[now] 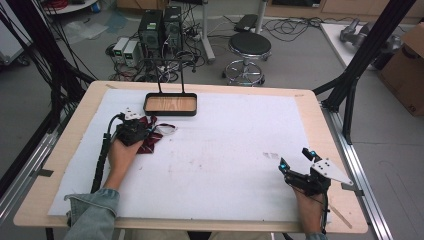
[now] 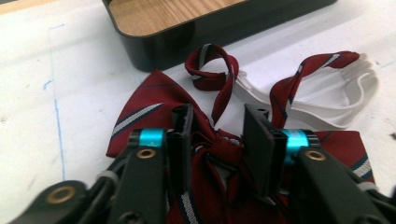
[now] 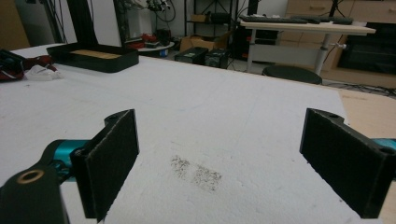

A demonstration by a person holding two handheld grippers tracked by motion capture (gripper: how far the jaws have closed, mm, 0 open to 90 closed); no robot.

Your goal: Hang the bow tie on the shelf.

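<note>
Where the white mat (image 1: 210, 165) covers the wooden table (image 1: 320, 107), the left gripper (image 2: 217, 135) sits low over a red striped bow tie (image 2: 154, 105), its jaws part-open and set either side of the tie's centre knot (image 2: 222, 149); whether the pads actually pinch the fabric cannot be told. The bow tie lies on the mat at the left, just in front of a black tray with a wooden floor (image 2: 149, 44), near it but apart. A white plastic band (image 2: 345, 100) and a looped red strap (image 2: 212, 65) trail from the tie toward the tray. In the high view the left hand (image 1: 122, 152) grips the tool from behind.

The right gripper (image 3: 224, 158) hovers near the table's right front corner — jaws spread wide, nothing between them. A grey smudge (image 3: 196, 172) marks the mat below.
</note>
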